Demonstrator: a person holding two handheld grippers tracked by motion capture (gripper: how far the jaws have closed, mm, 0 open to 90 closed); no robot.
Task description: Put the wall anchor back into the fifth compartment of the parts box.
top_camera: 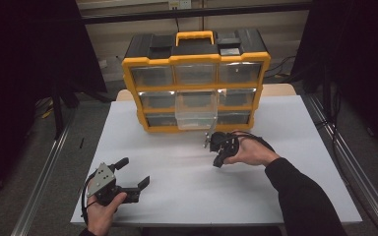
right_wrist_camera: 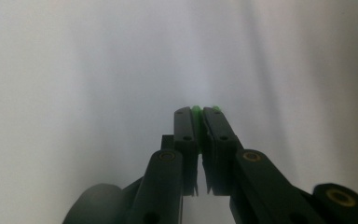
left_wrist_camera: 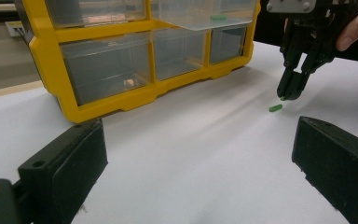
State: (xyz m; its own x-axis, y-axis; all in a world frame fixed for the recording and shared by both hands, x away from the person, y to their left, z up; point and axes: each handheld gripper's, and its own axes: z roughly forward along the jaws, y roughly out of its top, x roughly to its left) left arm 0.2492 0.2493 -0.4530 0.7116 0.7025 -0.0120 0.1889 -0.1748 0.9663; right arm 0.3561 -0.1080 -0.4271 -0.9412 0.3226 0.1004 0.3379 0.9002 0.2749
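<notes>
— Pegs? One small green peg (right_wrist_camera: 196, 109) sits pinched in the right gripper (right_wrist_camera: 199, 112), jaws nearly closed, low over the desk (top_camera: 177, 172).
— Why there?
— Probably for the open drawer (top_camera: 195, 119) beyond. Another peg (left_wrist_camera: 275, 108) lies below; left gripper (left_wrist_camera: 196, 154) waits, jaws wide.

Right claw (right_wrist_camera: 199, 111) pinched shut; left claw (left_wrist_camera: 205, 158) wide apart.

The drawer cabinet (top_camera: 195, 81) stands at the table's (top_camera: 295, 196) far edge, about midway along it. Its middle drawer (top_camera: 195, 110) juts out toward the near edge, with a small piece (left_wrist_camera: 218, 17) lying in it. Before the cabinet, near the table's middle, the right gripper (top_camera: 216, 164) points down just above another small piece (left_wrist_camera: 275, 108) lying on the table. The left gripper (top_camera: 133, 173) rests at the near-left corner.
</notes>
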